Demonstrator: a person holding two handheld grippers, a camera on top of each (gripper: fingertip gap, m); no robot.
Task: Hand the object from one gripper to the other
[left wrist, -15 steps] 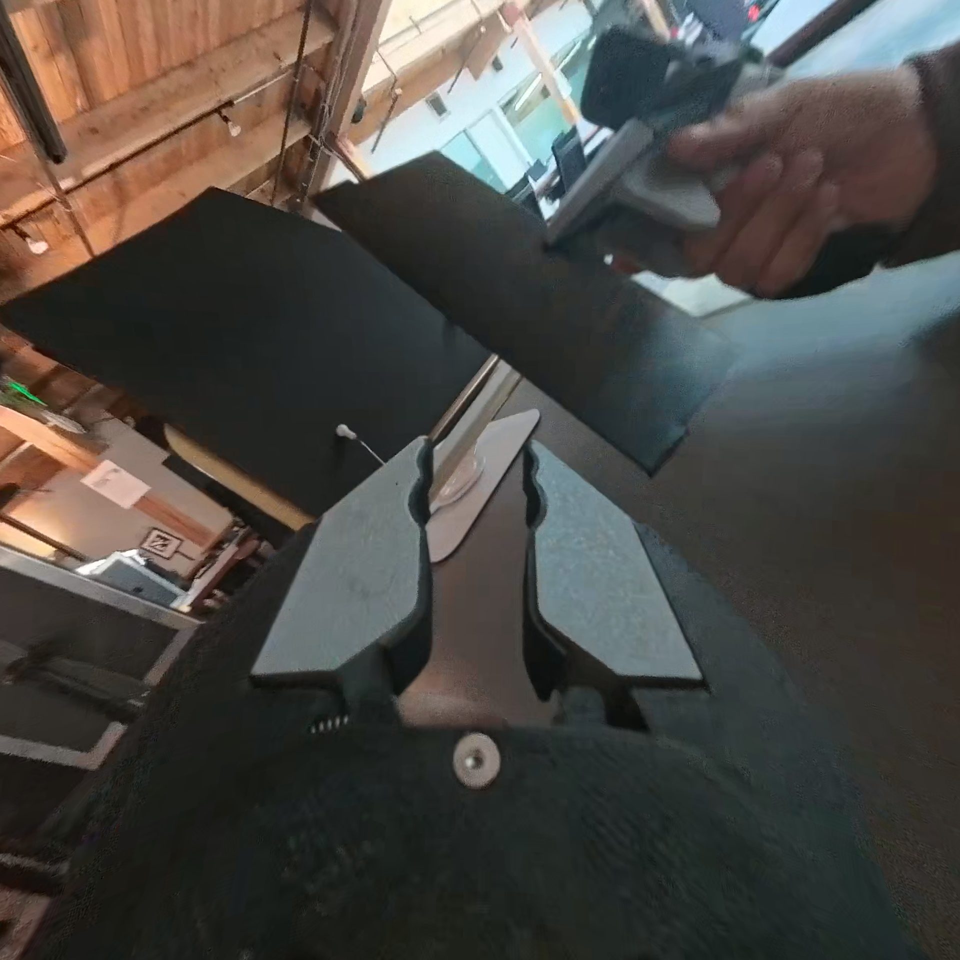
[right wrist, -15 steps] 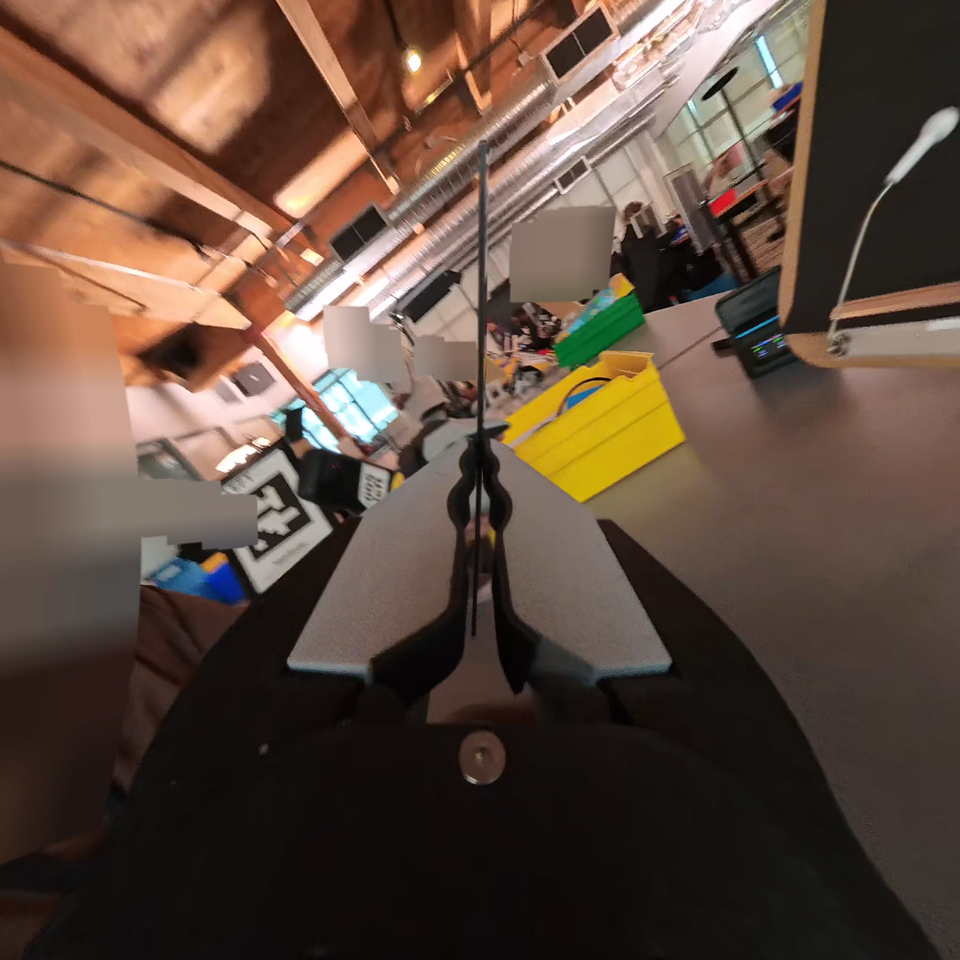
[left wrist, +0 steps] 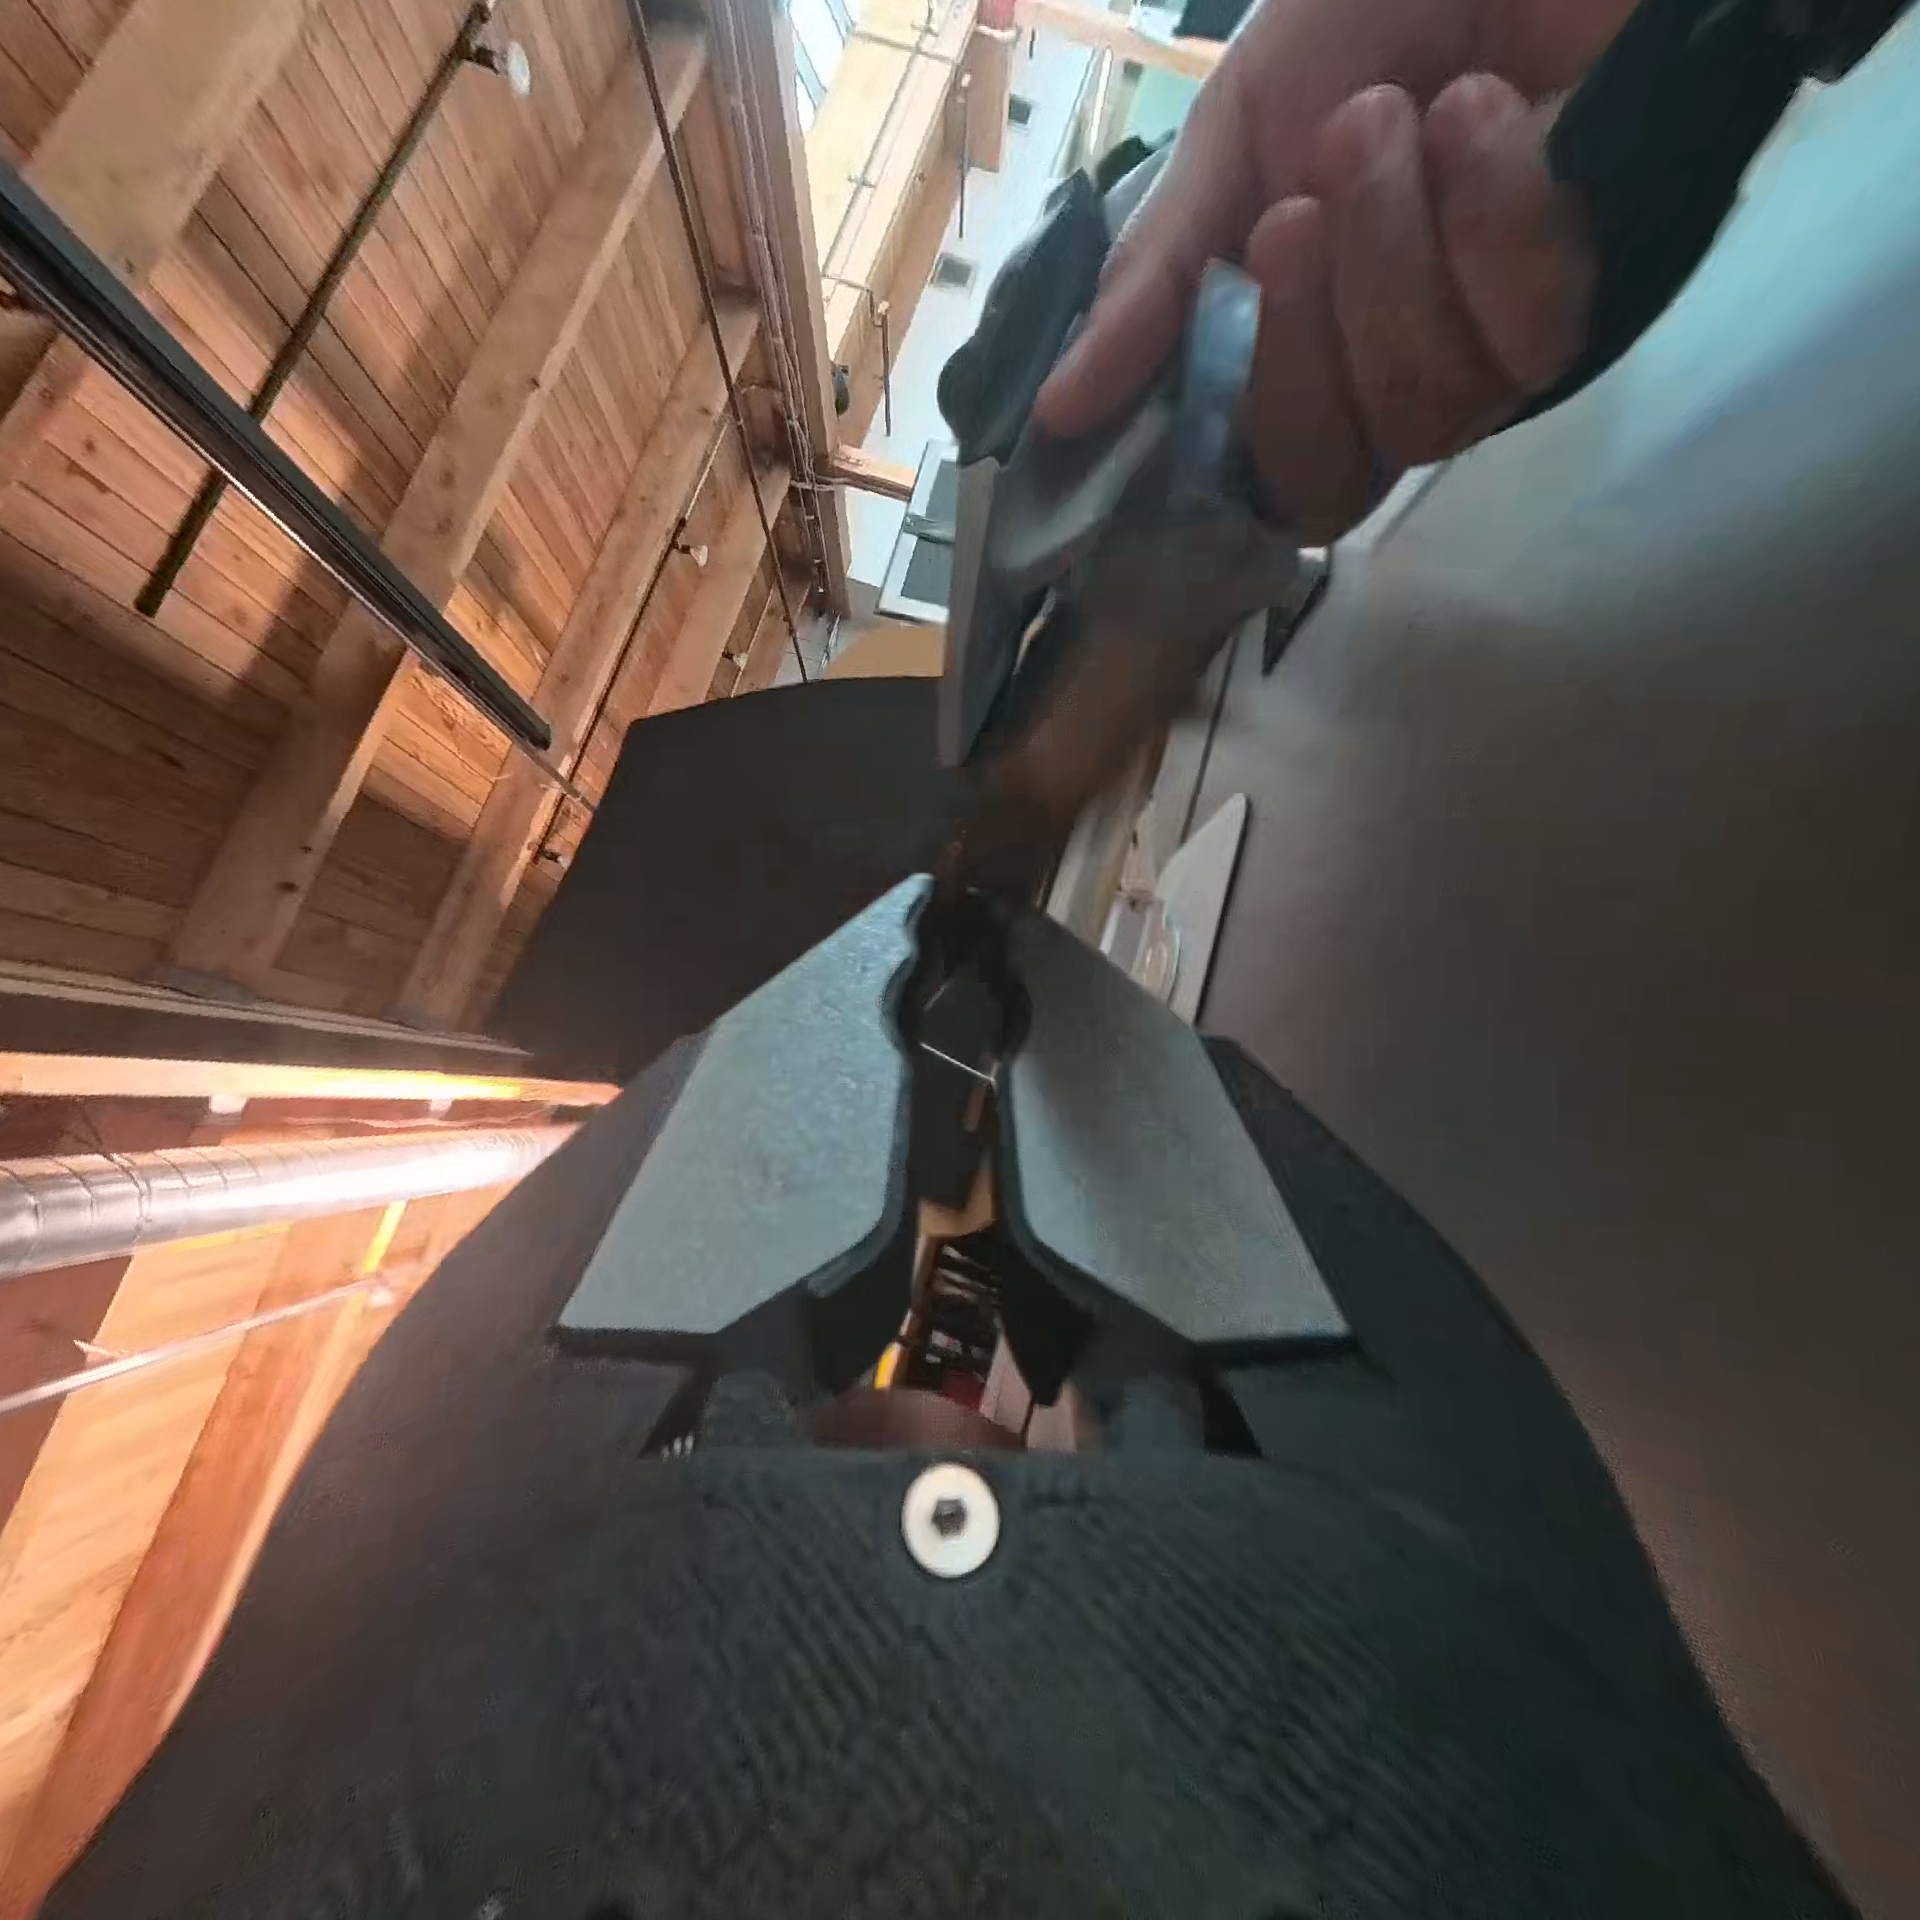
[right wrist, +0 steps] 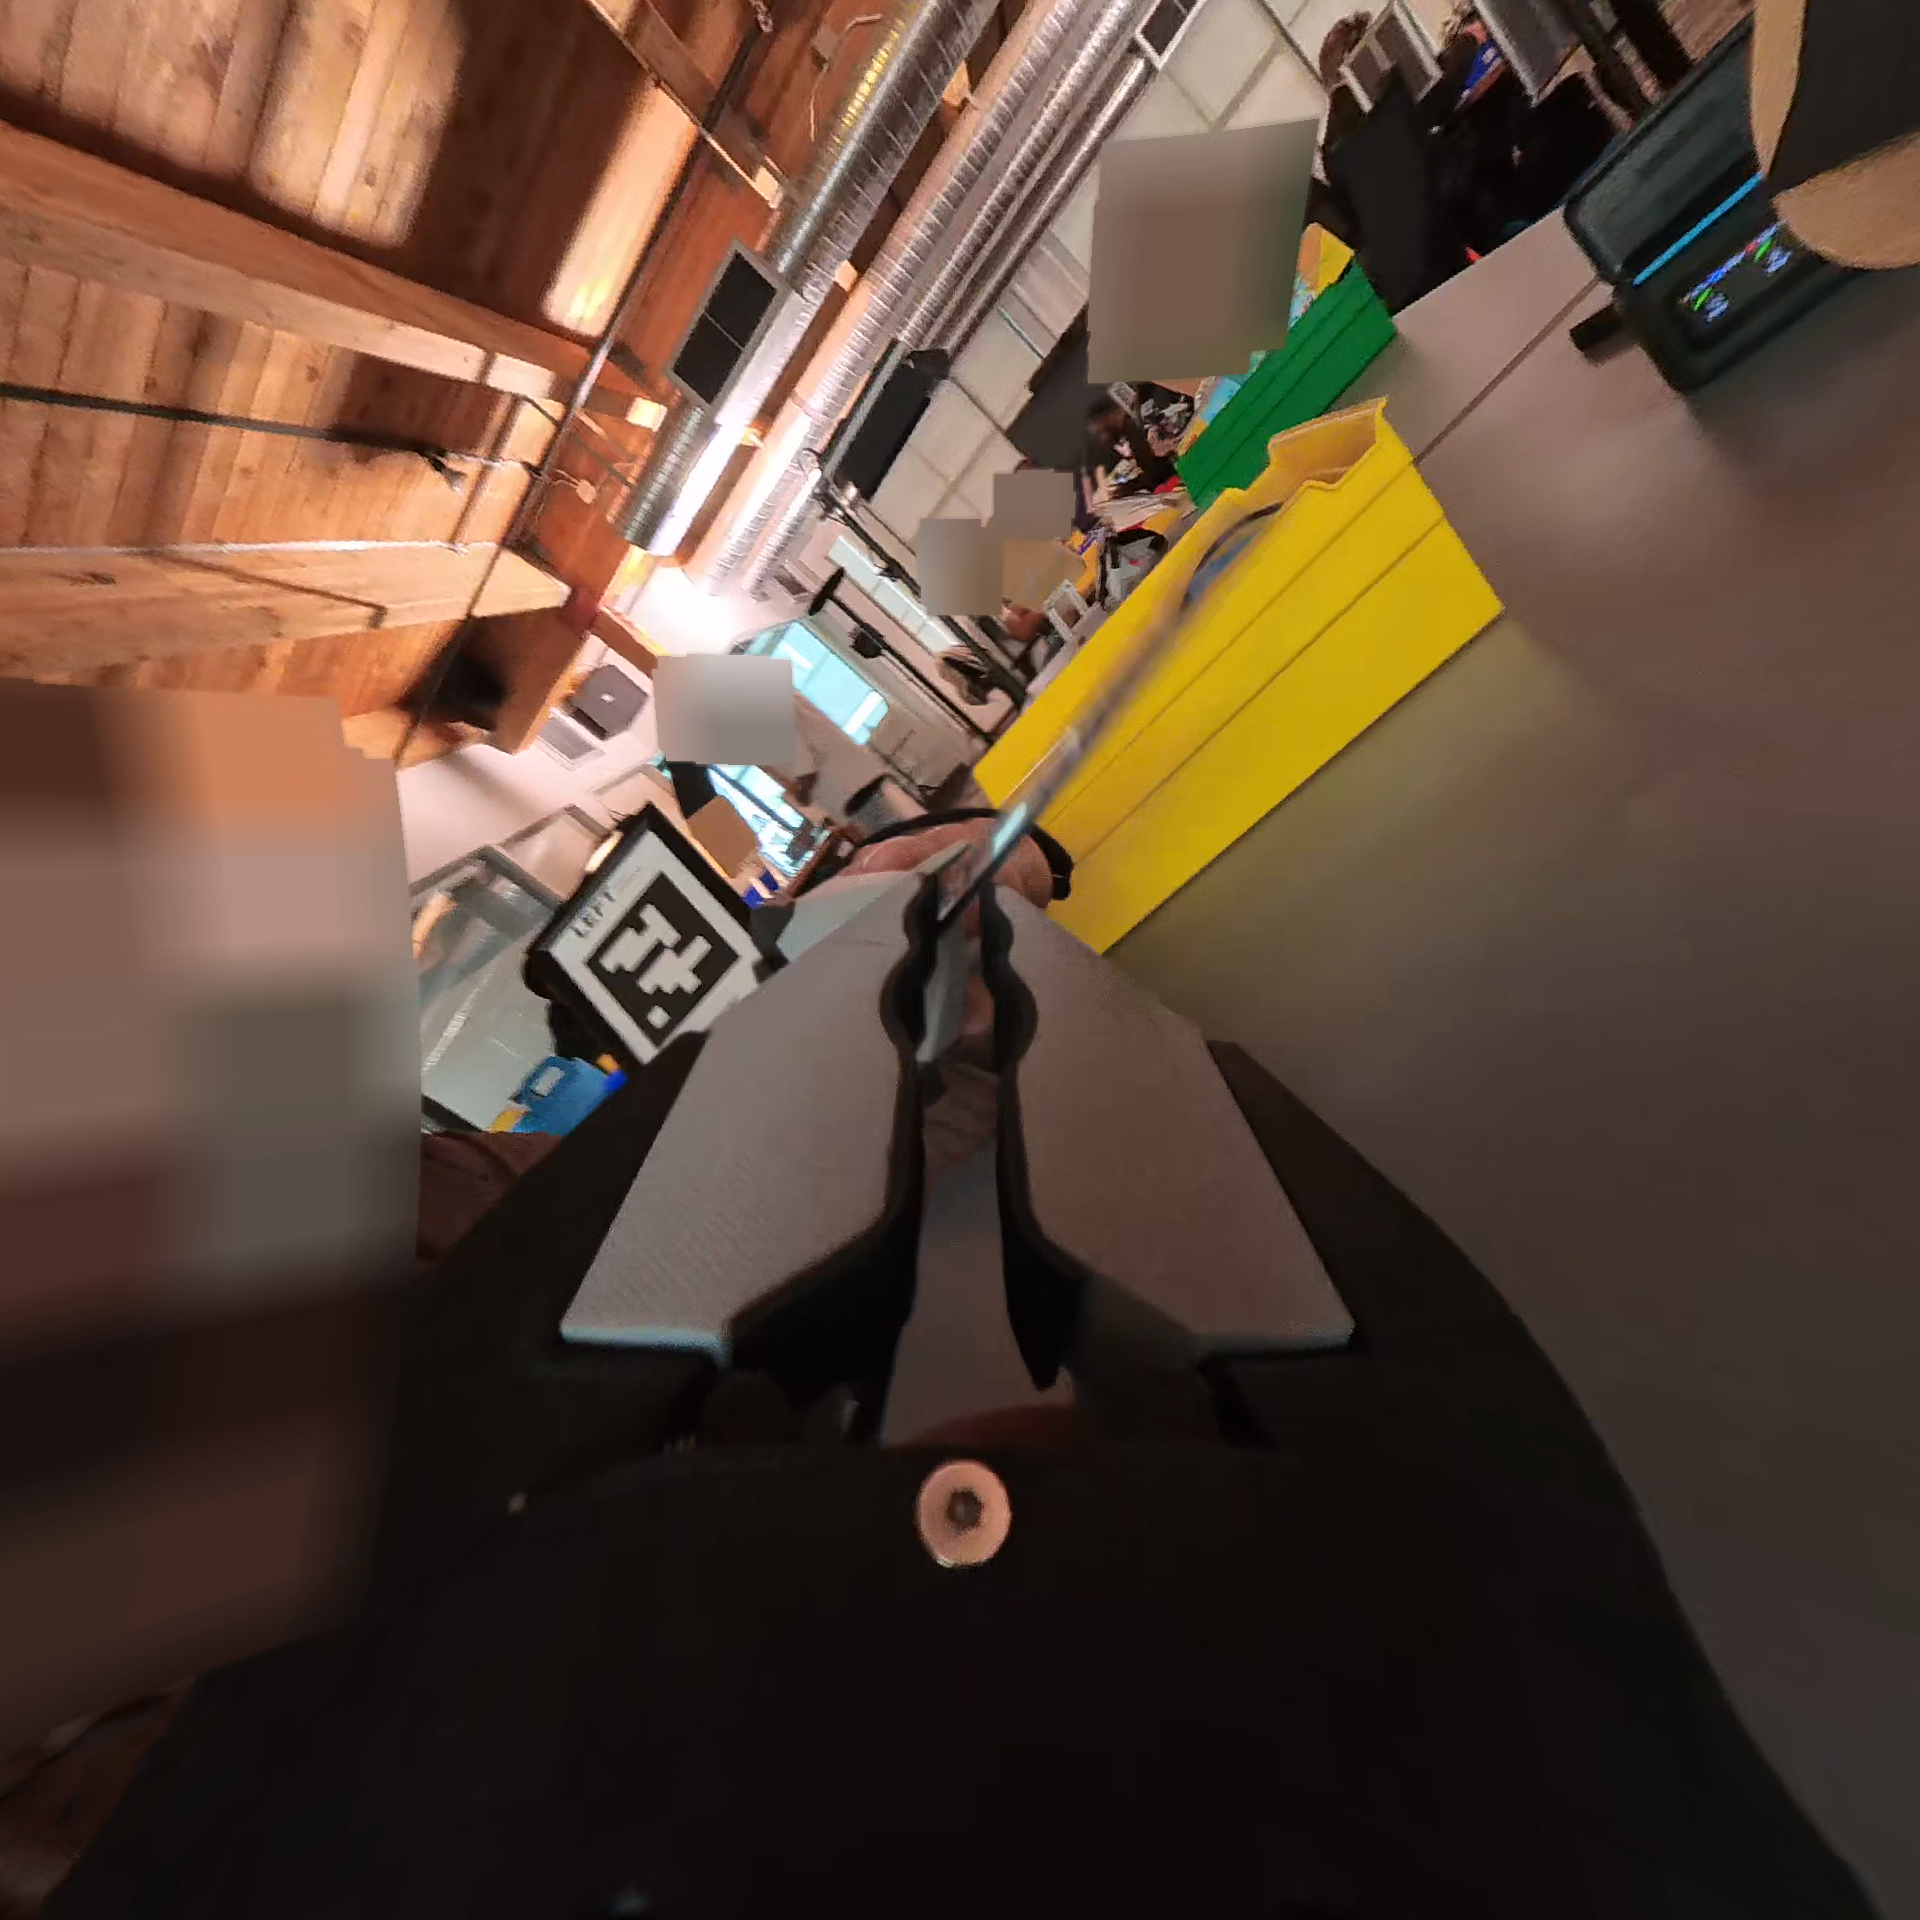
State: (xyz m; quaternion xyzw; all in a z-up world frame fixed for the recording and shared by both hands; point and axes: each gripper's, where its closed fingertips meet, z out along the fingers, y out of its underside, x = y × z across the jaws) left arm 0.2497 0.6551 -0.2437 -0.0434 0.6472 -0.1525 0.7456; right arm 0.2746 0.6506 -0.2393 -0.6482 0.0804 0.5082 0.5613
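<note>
Both grippers have come together since half a second ago, and now their tips meet. The left gripper (left wrist: 961, 935) has its jaws nearly shut on the near edge of the thin dark sheet (left wrist: 961, 1023). At the far end, the right gripper (left wrist: 971, 717) pinches that sheet too, held by a hand (left wrist: 1351, 291). From the right wrist view, the right gripper (right wrist: 961, 914) is closed on the sheet, with the yellow bin (right wrist: 1268, 665) on the grey table (right wrist: 1662, 935) behind.
</note>
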